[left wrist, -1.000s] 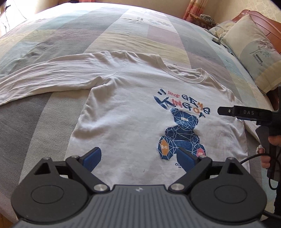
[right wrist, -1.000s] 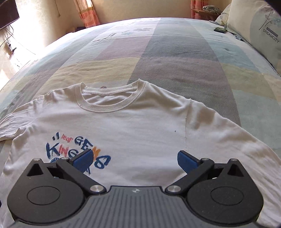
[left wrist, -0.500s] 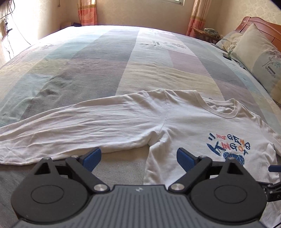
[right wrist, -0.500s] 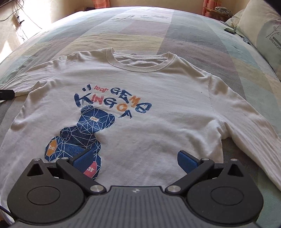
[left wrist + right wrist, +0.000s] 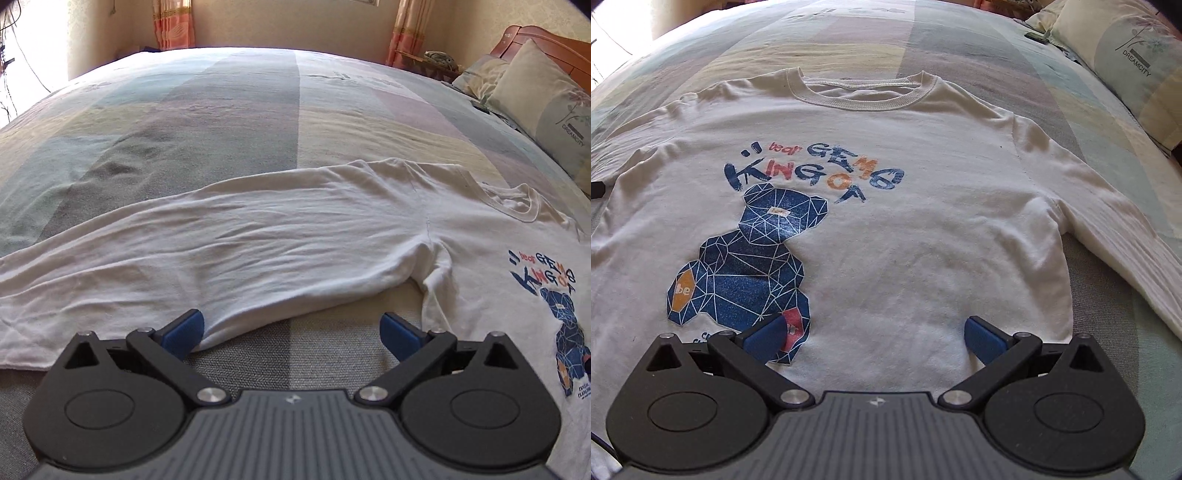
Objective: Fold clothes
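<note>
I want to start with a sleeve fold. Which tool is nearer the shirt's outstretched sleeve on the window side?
Left. The left tool, jaws opening, hovers at that sleeve's lower edge; the right tool sits over the shirt's lower front, by the bear print.

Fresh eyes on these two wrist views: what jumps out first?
A white long-sleeved shirt lies flat, print up, on a pastel patchwork bedspread, its blue geometric bear print left of centre. One long sleeve stretches left, just ahead of the empty left gripper, whose jaws are opening.
</note>
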Demonstrator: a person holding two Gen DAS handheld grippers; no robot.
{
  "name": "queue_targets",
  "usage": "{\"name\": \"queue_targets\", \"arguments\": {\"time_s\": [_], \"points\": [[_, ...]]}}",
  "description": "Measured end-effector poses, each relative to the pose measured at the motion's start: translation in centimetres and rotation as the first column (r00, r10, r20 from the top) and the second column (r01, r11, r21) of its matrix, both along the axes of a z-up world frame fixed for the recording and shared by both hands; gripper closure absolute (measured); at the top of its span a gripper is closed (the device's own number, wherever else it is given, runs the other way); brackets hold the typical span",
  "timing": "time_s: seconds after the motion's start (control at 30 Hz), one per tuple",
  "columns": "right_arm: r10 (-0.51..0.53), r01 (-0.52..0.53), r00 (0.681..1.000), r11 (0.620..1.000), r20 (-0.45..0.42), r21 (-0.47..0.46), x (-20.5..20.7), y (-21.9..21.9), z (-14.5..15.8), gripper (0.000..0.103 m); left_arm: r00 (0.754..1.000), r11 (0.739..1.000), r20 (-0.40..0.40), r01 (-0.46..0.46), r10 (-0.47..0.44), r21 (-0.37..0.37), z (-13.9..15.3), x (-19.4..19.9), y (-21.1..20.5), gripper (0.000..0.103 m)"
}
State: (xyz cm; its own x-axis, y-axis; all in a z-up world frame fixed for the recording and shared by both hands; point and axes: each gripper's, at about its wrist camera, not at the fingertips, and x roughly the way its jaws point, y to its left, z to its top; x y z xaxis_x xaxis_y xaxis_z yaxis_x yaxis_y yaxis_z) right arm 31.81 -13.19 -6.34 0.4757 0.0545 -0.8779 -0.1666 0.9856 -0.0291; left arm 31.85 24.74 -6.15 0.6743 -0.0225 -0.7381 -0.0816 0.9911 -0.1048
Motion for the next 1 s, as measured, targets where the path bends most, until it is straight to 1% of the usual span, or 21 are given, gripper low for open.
{"name": "queue_targets", "arguments": {"time_s": [0.13, 0.2, 0.27, 0.33, 0.43, 0.53, 0.6, 0.7, 0.73, 0.8, 0.9, 0.93, 1.0], "points": [[-0.009, 0.009, 1.0, 1.0, -0.004, -0.002, 0.1, 0.1, 0.0, 0.0, 0.997, 0.998, 0.034, 0.066, -0.066, -0.011, 1.7, -0.7, 1.2, 0.002], [-0.01, 0.01, 1.0, 1.0, -0.014, -0.002, 0.2, 0.1, 0.0, 0.0, 0.998, 1.0, 0.062, 0.024, -0.023, -0.004, 2.0, 0.2, 2.6, 0.002], [-0.01, 0.009, 1.0, 1.0, -0.021, -0.004, 0.4, 0.2, 0.0, 0.0, 0.998, 0.999, 0.05, -0.04, 0.04, -0.007, 1.4, 1.2, 4.0, 0.002], [-0.009, 0.009, 1.0, 1.0, -0.025, -0.006, 0.4, 0.2, 0.1, 0.0, 0.996, 0.996, 0.02, -0.092, 0.092, -0.021, 0.1, 1.6, 5.2, 0.002], [-0.01, 0.009, 0.999, 1.0, -0.03, -0.009, 0.5, 0.2, 0.1, 0.0, 0.993, 0.993, 0.024, -0.119, 0.119, -0.027, -1.2, 0.2, 5.7, 0.002], [-0.014, 0.013, 1.0, 1.0, -0.028, -0.01, 0.4, 0.3, 0.1, 0.0, 0.996, 0.996, 0.041, -0.078, 0.08, -0.046, -1.3, -1.6, 5.4, 0.001], [-0.02, 0.02, 1.0, 1.0, -0.02, -0.01, 0.3, 0.3, 0.0, 0.0, 0.999, 0.999, 0.035, -0.027, 0.029, -0.043, -1.0, -1.8, 5.8, 0.001], [-0.024, 0.024, 1.0, 1.0, -0.016, -0.011, 0.2, 0.3, 0.0, 0.0, 0.998, 0.998, 0.036, -0.048, 0.05, -0.046, 0.2, -1.3, 7.7, 0.001], [-0.026, 0.025, 1.0, 1.0, -0.018, -0.01, 0.3, 0.3, 0.0, 0.0, 0.997, 0.997, 0.038, -0.059, 0.061, -0.046, 0.5, -1.1, 8.3, 0.001], [-0.033, 0.033, 0.999, 0.999, -0.02, -0.012, 0.3, 0.3, 0.1, 0.0, 0.992, 0.993, 0.051, -0.11, 0.112, -0.047, 0.6, -1.0, 10.1, 0.001], [-0.05, 0.05, 0.999, 0.999, -0.018, -0.016, 0.1, 0.4, 0.1, 0.0, 0.981, 0.977, 0.017, -0.193, 0.195, -0.092, -0.6, -1.3, 13.0, 0.001], [-0.057, 0.057, 0.998, 0.998, -0.016, -0.017, 0.1, 0.4, 0.1, 0.0, 0.977, 0.971, 0.015, -0.212, 0.215, -0.108, -1.0, -1.7, 13.9, 0.001], [-0.068, 0.068, 0.998, 0.998, -0.012, -0.017, -0.1, 0.4, 0.1, 0.0, 0.973, 0.965, 0.04, -0.221, 0.228, -0.144, -1.3, -3.1, 14.9, 0.001]]}}
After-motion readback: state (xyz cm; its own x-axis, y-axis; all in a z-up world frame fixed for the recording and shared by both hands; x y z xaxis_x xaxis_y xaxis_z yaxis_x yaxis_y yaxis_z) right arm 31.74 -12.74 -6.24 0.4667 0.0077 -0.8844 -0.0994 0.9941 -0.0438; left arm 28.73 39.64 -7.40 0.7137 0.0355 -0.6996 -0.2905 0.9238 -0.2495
